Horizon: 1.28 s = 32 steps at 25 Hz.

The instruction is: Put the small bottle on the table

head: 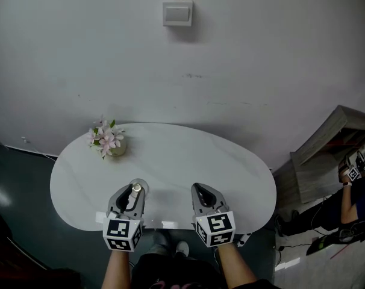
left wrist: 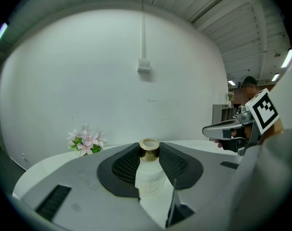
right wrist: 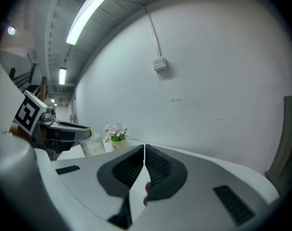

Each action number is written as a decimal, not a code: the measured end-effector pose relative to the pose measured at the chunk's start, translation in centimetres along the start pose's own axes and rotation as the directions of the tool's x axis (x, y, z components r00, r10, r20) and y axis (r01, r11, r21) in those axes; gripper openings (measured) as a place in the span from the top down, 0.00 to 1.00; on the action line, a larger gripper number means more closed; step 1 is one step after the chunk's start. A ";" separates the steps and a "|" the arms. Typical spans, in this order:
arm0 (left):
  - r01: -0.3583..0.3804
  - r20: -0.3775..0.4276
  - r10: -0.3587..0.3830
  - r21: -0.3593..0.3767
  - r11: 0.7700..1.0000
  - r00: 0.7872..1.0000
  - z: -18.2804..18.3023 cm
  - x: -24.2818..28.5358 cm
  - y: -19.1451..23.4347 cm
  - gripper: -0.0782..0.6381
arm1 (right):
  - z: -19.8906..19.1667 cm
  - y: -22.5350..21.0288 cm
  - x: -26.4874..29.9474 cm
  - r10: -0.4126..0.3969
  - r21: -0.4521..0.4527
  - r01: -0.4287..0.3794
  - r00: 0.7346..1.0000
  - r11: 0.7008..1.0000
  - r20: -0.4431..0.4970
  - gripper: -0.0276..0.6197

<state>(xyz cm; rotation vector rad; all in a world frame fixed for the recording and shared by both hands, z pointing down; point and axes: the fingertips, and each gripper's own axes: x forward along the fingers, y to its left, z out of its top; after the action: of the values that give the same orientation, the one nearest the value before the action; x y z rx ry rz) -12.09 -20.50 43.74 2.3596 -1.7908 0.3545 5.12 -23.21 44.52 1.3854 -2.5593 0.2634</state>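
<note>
- Left tool (head: 135, 190) (left wrist: 149, 149) is clamped on the small bottle (head: 135, 192) (left wrist: 149, 177), with a jaw pad pressed on each side of it.
- The small bottle is upright, with a clear body and a gold cap, over the near left part of the table (head: 170, 158). Cannot tell if its base touches the tabletop.
- Right tool (head: 201, 191) (right wrist: 144, 150) has its jaws together with nothing between them. It sits over the near edge, beside the left tool but apart from it.
- The table is white and oval.
- A pot of pink flowers (head: 108, 141) (left wrist: 86, 141) (right wrist: 116, 134) stands at the far left of the table.
- Behind is a white wall (head: 243, 59) with a switch box (head: 177, 12) high up.
</note>
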 end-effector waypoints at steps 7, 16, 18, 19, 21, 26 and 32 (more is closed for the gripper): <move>0.016 -0.012 -0.016 -0.016 1.000 1.000 -0.5 2.5 0.7 0.71 | -0.1 -1.1 1.9 -0.014 -0.008 0.014 1.000 1.000 -0.024 0.85; 0.019 -0.049 -0.021 -0.026 0.999 0.999 -1.7 4.7 1.2 0.71 | -0.8 -1.7 3.9 -0.005 -0.001 0.005 0.998 1.000 -0.062 0.85; 0.020 -0.063 -0.022 -0.029 0.999 0.998 -2.1 5.0 1.1 0.71 | -1.0 -1.7 4.2 0.003 0.003 -0.002 0.997 1.000 -0.073 0.85; 0.021 -0.071 -0.024 -0.032 0.999 0.997 -2.3 5.2 1.1 0.71 | -1.3 -1.7 4.3 0.005 0.006 -0.005 0.997 1.000 -0.082 0.85; 0.026 -0.085 -0.029 -0.037 0.999 0.996 -2.9 5.5 1.1 0.71 | -1.9 -1.7 4.6 0.007 0.012 -0.006 0.995 1.000 -0.102 0.85; 0.038 -0.121 -0.043 -0.039 0.999 0.992 -4.2 6.4 1.3 0.71 | -3.0 -1.6 5.6 0.012 0.023 -0.009 0.991 1.000 -0.132 0.85; 0.049 -0.149 -0.057 -0.054 0.997 0.987 -5.6 7.5 1.8 0.71 | -4.2 -1.3 6.8 0.018 0.034 -0.012 0.986 0.999 -0.167 0.85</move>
<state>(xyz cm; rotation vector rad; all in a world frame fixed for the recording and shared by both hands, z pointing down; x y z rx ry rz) -12.40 -26.46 51.19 2.2753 -1.6471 0.4612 3.08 -28.30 50.47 1.2967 -2.4392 0.4085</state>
